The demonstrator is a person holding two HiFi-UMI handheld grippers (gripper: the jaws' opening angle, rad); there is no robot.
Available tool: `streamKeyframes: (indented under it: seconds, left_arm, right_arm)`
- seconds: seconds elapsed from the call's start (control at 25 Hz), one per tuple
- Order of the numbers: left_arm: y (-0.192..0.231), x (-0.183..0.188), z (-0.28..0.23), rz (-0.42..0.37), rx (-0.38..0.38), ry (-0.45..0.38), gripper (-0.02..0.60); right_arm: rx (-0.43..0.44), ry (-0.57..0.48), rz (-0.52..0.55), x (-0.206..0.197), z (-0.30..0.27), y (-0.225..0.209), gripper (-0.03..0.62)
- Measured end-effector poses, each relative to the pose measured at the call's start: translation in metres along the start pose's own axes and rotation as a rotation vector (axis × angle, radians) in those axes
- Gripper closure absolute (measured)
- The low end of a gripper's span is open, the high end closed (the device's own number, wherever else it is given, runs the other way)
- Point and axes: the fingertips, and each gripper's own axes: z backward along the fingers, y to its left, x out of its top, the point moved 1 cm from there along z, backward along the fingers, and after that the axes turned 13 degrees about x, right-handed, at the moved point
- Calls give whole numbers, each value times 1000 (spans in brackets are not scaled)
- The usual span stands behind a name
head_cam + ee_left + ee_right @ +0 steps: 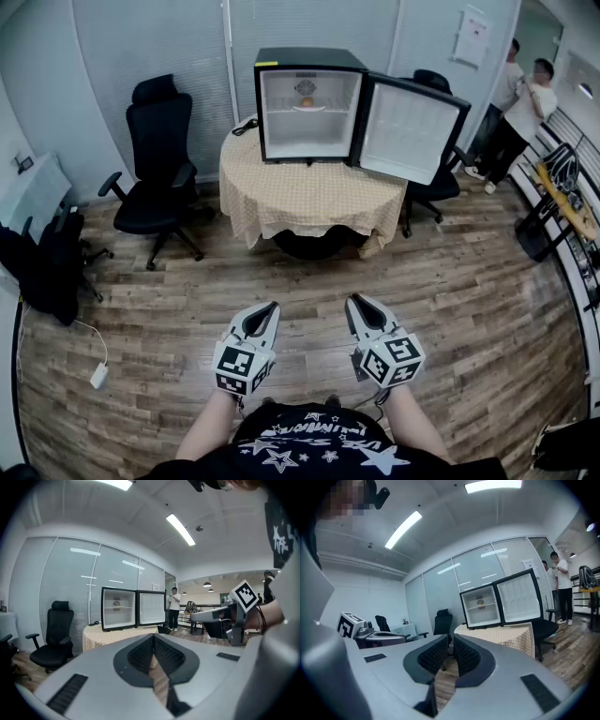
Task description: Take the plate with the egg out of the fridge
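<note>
A small black fridge (309,103) stands on a round table with a checked cloth (309,202), its door (408,131) swung open to the right. On its upper shelf sits a plate with an egg (306,101), small and far off; it also shows as the plate (116,604) in the left gripper view and the plate (481,603) in the right gripper view. My left gripper (265,309) (153,637) is shut and empty. My right gripper (361,305) (451,639) has a narrow gap between its pads with nothing in it. Both hang over the wooden floor, well short of the table.
A black office chair (155,169) stands left of the table, another (436,183) behind the fridge door. Two people (516,108) stand at the back right near a rack (562,192). Dark bags (42,267) and a white adapter (98,375) lie at the left.
</note>
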Motion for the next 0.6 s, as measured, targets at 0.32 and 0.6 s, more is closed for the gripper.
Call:
streamKeyframes:
  seconds: [0.32,0.6]
  left_arm:
    - [-17,3,-19,40,7,18,574]
    - [-19,8,-22,42,-1,12,574]
  right_arm:
    - [13,-3,0,1,1,-19,542]
    - [12,1,-9,-5,-2,-15,542]
